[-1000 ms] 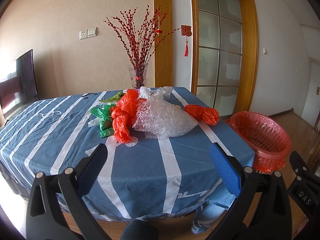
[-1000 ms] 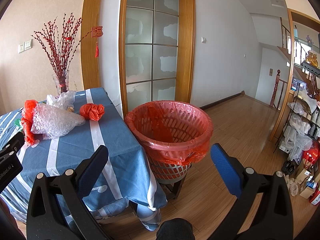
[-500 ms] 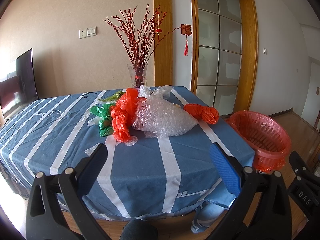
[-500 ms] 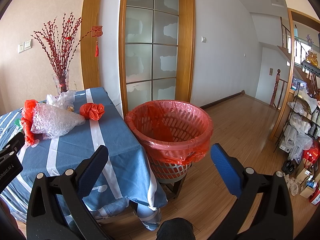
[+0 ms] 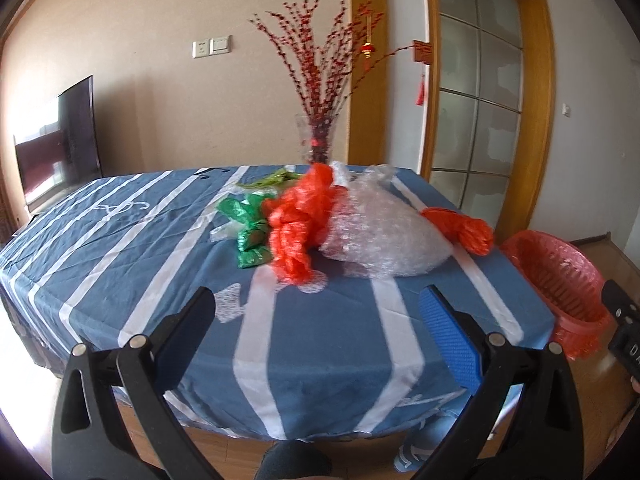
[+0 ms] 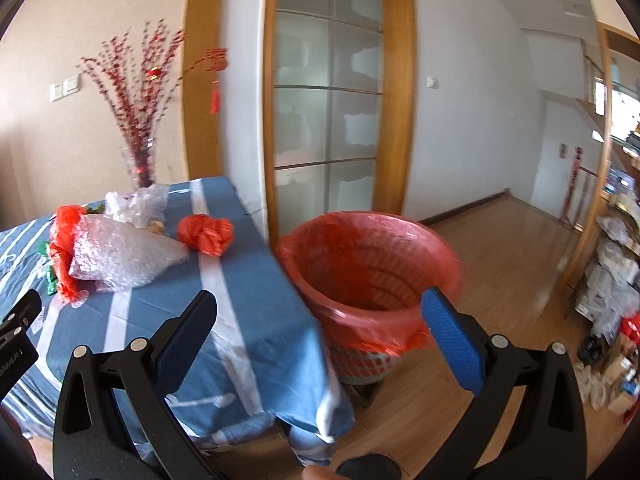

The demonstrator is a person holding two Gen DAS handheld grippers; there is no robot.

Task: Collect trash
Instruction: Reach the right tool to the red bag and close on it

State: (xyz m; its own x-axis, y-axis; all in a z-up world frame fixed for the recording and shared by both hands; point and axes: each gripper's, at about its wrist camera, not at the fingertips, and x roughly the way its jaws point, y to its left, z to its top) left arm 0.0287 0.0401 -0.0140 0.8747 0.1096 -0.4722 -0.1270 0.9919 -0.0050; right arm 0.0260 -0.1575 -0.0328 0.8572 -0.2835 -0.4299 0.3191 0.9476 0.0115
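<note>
With both the left gripper [image 5: 316, 312] and right gripper [image 6: 319, 316] spread and empty, we should reach ahead-left for the crumpled green plastic bag [image 5: 246, 224], then the clear bubble-wrap bundle [image 5: 376, 232], probably light, carrying each rightward into the red-lined mesh wastebasket [image 6: 368, 276].

A blue tablecloth with white stripes [image 5: 320, 344] covers the table. At its far edge stands a glass vase [image 5: 316, 146] holding red berry branches [image 5: 320, 64]. A dark television screen [image 5: 60, 136] stands by the left wall, a frosted glass door [image 6: 328, 120] to the right.
</note>
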